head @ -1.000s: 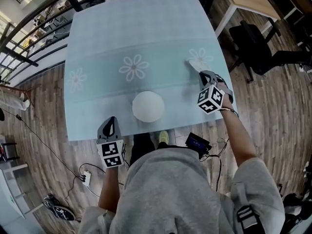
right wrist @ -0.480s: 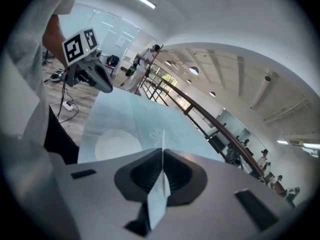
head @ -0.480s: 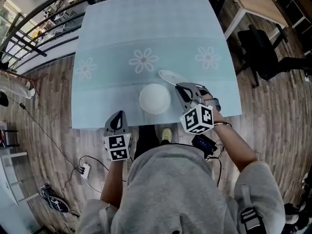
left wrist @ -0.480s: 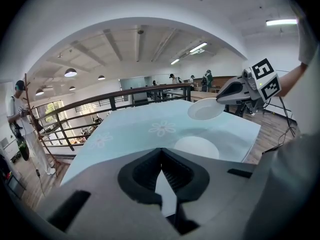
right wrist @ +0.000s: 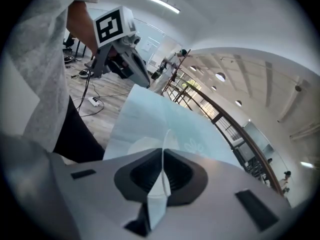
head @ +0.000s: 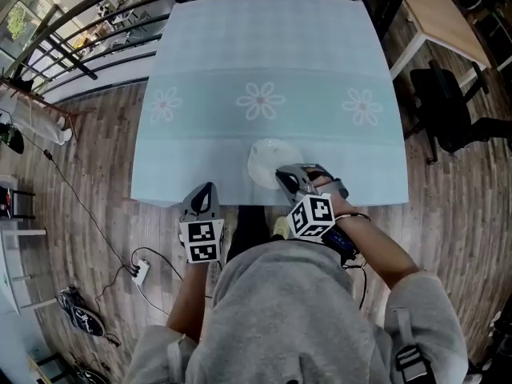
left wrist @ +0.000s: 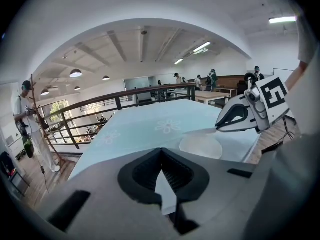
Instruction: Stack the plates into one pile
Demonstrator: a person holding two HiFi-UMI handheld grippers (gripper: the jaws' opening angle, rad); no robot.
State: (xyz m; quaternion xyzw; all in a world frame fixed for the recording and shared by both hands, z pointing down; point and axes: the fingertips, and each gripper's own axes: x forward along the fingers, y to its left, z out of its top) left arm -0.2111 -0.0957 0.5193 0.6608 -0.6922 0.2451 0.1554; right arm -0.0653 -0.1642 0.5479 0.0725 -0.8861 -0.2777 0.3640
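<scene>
A white plate [head: 258, 170] lies on the pale blue table [head: 264, 54] close to its near edge. My right gripper [head: 286, 178] is shut on the rim of a second white plate [head: 278, 150], which hangs just above the first and overlaps it. In the right gripper view this held plate [right wrist: 165, 143] shows edge-on between the pads, with the lying plate [right wrist: 136, 147] below. My left gripper [head: 206, 190] is shut and empty at the table's near edge, left of the plates. From the left gripper view [left wrist: 161, 170] I see the lying plate [left wrist: 201, 145] and the right gripper [left wrist: 234, 118].
The tablecloth has daisy prints [head: 260, 101] across its middle. A black railing [head: 88, 30] runs behind the table at the left. A black chair [head: 452, 106] and a wooden table [head: 444, 22] stand on the right. Cables and a power strip [head: 141, 272] lie on the wooden floor.
My right gripper has carried its plate from the table's right side leftward to the near middle, above the lying plate. The left gripper has hardly moved.
</scene>
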